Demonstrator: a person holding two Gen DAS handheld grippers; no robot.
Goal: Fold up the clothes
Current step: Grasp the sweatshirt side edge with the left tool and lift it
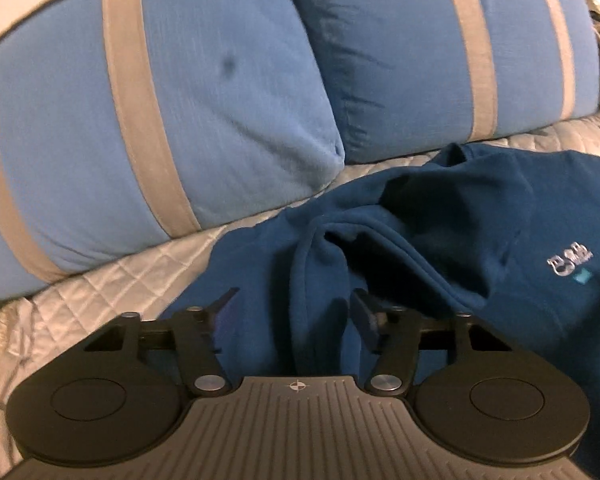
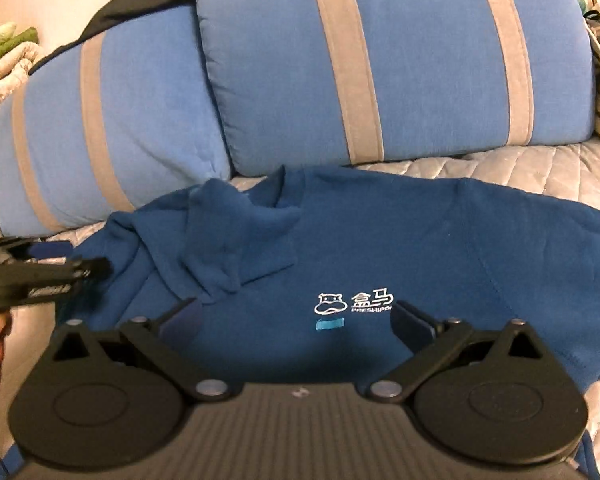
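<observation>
navy sweatshirt (image 2: 380,248) on quilted bedspread (image 2: 540,172) below striped pillows (image 2: 400,60).

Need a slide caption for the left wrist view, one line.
Left gripper straddles a raised fold of a rumpled dark blue sweatshirt on a quilted bedspread, blue grey-striped pillows behind.

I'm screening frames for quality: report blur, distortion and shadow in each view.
Left wrist view: motion smear on the pillows, fisheye bending at the edges, dark shadow in the sweatshirt folds. Right wrist view: sharper, printed logo readable, left gripper blurred, corners vignetted.
</observation>
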